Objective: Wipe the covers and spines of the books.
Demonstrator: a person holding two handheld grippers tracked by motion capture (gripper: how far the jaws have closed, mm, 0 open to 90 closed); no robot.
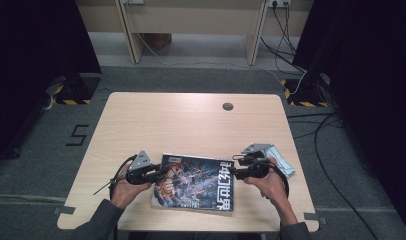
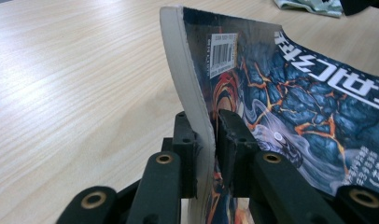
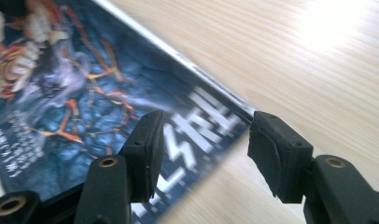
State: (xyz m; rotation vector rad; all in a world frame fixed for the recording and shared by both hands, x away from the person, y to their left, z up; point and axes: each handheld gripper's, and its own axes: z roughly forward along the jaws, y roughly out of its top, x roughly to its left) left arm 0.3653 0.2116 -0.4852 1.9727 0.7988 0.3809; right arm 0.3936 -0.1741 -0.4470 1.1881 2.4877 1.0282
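My left tool [image 1: 161, 172] is clamped on the left edge of the magazine [image 1: 198, 182], pads pinching the page block just below the barcode sticker [image 2: 222, 53]; that edge lifts and curls off the table [image 1: 191, 120] in the left gripper view. My right tool [image 1: 234, 171] is released, jaws apart over the magazine's right corner [image 3: 215, 126], one pad above the cover lettering, the other past the edge over bare wood, neither pressing on it.

The magazine lies at the near middle of the table, between my two hands, cover up, blue and orange art with large white characters on its right side.

Other things: a pale green folded cloth or packet [image 1: 282, 162] lies just right of and behind my right tool, near the right table edge; it touches nothing I can make out. A small round dark cap [image 1: 227, 106] sits in the far part of the table, well apart from everything. Nothing blocks either tool.

Surface: light wood grain, rounded corners, with glare in the right gripper view. Room: grey carpet floor [image 1: 351, 165], black cables [image 1: 326, 150] trailing on the right, yellow-black striped tape [image 1: 71, 101] at two far spots, dark curtains [image 1: 36, 45] on both sides, and a light wooden desk frame [image 1: 191, 20] far back.
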